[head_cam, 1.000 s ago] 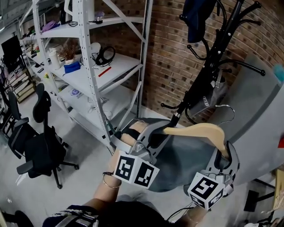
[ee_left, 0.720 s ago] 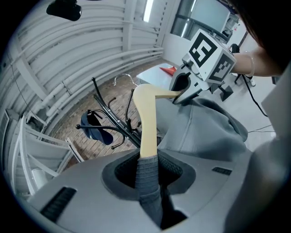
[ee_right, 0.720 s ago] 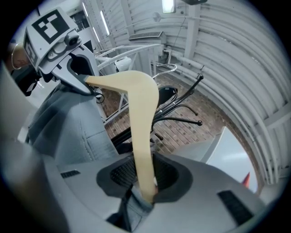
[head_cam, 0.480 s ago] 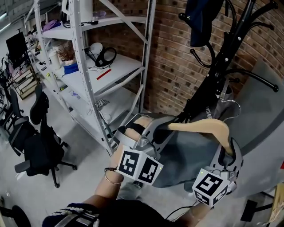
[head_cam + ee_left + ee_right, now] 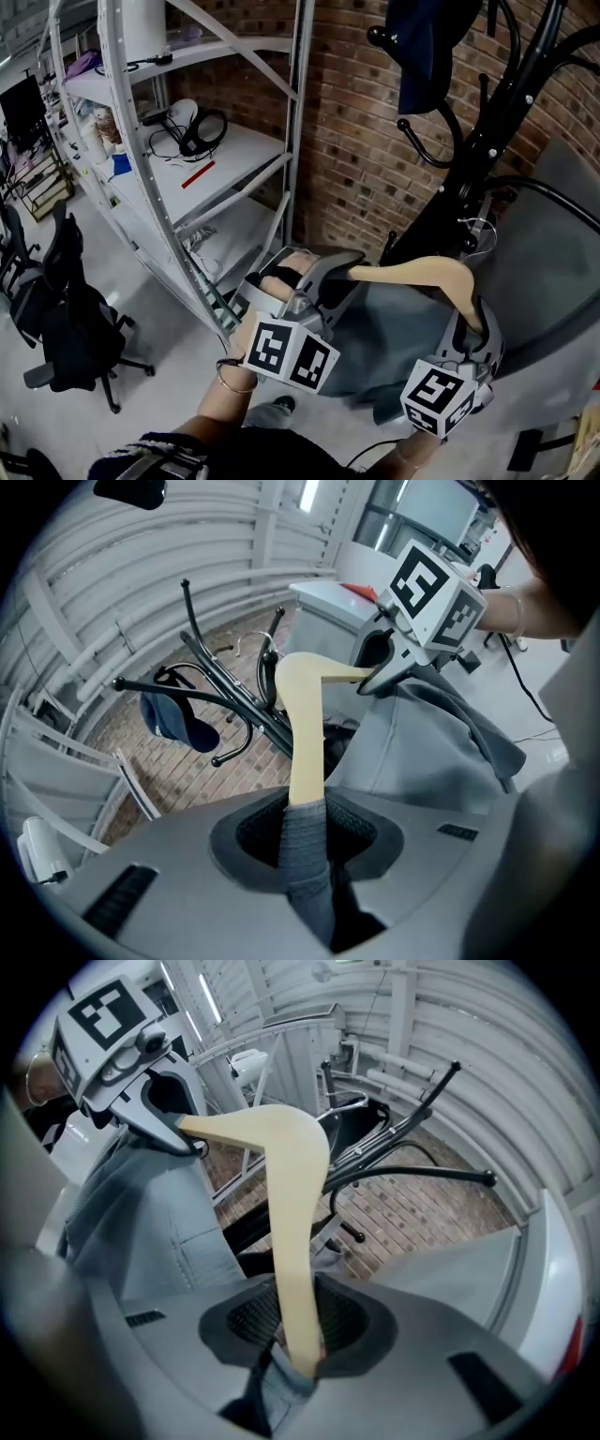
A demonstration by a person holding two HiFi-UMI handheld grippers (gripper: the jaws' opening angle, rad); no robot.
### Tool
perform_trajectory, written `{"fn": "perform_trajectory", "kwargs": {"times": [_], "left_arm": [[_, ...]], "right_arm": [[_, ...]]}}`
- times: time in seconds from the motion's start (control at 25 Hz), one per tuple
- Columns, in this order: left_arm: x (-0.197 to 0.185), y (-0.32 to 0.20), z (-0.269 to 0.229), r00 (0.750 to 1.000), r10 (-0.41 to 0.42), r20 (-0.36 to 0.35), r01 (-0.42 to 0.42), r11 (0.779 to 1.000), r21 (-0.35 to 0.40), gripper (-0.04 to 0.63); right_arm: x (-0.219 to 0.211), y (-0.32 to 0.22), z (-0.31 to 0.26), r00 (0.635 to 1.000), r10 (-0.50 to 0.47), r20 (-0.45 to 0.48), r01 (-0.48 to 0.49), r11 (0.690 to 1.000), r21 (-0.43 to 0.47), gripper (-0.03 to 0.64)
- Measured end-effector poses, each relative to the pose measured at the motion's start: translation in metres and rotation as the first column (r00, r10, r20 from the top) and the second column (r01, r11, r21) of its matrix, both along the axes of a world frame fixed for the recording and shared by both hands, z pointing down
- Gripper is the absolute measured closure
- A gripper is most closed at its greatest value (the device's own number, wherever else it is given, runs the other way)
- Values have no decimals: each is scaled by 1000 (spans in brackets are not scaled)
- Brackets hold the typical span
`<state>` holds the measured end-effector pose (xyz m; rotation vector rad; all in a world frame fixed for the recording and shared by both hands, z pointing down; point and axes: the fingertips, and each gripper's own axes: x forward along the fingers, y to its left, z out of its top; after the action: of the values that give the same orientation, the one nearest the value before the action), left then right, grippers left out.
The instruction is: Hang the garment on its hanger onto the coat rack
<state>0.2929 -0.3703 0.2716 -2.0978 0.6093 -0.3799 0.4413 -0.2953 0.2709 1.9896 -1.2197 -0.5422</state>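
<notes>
A pale wooden hanger [image 5: 422, 272] carries a grey garment [image 5: 394, 342] that droops below it. My left gripper [image 5: 339, 274] is shut on the hanger's left end, where grey fabric wraps the wood [image 5: 305, 841]. At the right end my right gripper [image 5: 476, 323] is shut on the wood and cloth [image 5: 298, 1335]. The hanger's metal hook [image 5: 480, 234] is close beside the pole of the black coat rack [image 5: 487, 150]. Each gripper view shows the hanger [image 5: 305, 733] [image 5: 291, 1232] running to the other gripper, with the rack's arms [image 5: 225, 696] [image 5: 412, 1162] behind it.
A dark blue garment [image 5: 422, 47] hangs high on the rack. A brick wall [image 5: 356, 141] stands behind it. White metal shelving [image 5: 187, 187] holds headphones and small items at the left. Black office chairs [image 5: 66, 319] stand on the floor at the far left.
The view has swung towards the rack and the shelving has slid left. The hanger's hook now sits closer to the rack's pole. Both grips are unchanged.
</notes>
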Motion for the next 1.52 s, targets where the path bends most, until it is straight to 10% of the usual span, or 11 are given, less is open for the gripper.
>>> {"fn": "perform_trajectory", "kwargs": {"times": [0.84, 1.52], "left_arm": [[36, -57, 55, 998, 16, 66, -9, 994, -112, 508], [29, -40, 48, 993, 97, -66, -107, 982, -153, 465]], "right_arm": [[36, -57, 54, 998, 29, 57, -23, 993, -114, 520], [32, -52, 52, 993, -30, 111, 34, 999, -34, 489]]}}
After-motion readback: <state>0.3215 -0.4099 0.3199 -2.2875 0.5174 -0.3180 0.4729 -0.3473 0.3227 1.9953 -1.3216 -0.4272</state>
